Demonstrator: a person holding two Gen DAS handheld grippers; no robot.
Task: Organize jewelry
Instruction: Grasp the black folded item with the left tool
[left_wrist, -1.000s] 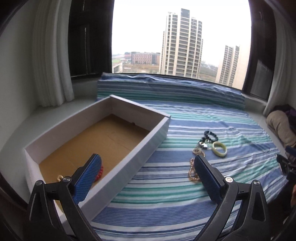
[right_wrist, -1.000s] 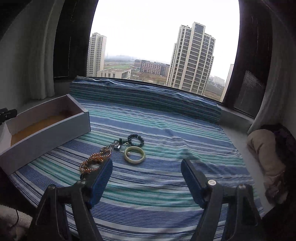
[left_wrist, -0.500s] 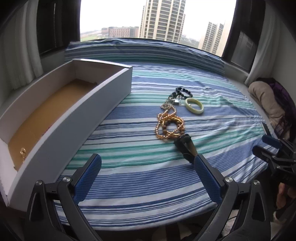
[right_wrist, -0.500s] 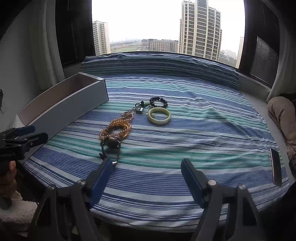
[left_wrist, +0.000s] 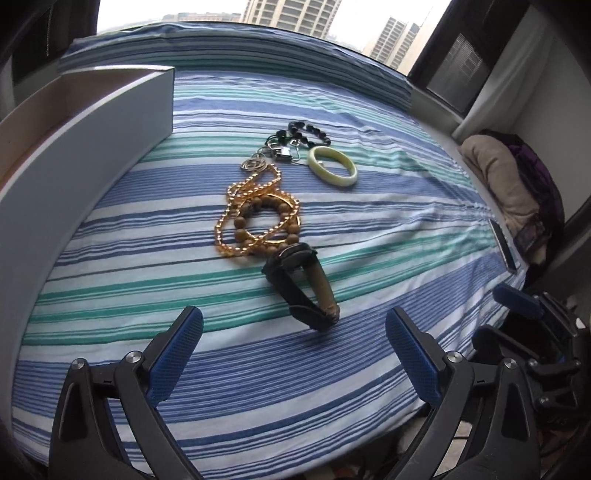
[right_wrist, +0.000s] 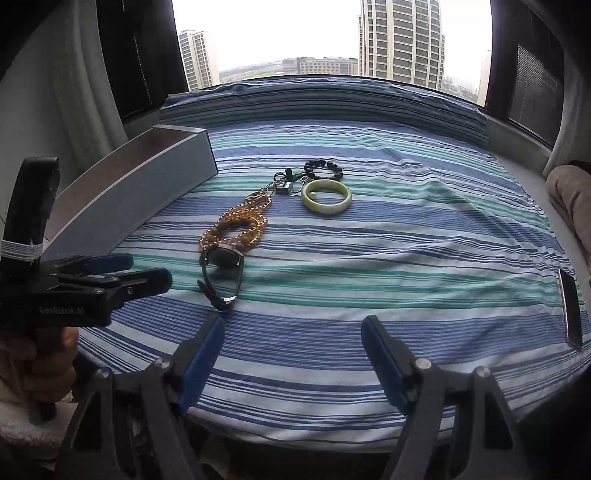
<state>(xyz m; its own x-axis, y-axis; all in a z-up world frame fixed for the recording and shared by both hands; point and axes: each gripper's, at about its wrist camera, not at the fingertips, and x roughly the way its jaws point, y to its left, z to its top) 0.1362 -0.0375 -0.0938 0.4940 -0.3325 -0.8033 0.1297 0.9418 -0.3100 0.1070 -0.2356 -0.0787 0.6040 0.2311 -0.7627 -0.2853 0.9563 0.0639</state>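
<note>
Lying just ahead of the left gripper's (left_wrist: 293, 334) spread fingers (left_wrist: 177, 341): wristwatch (left_wrist: 301, 282), seemingly untouched.

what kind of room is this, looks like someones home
Probably a bedroom window seat high in an apartment block: a striped sheet covers the ledge, curtains hang beside the window, and tower blocks stand outside.

Soft grey daylight is let in through the window (right_wrist: 332, 37) at the far edge of the bed (right_wrist: 406, 258) — the sky is blown out white. Shadows are faint. Straight lines are bowed by fisheye distortion, and the corners are darkened — focus is sharp.
</note>
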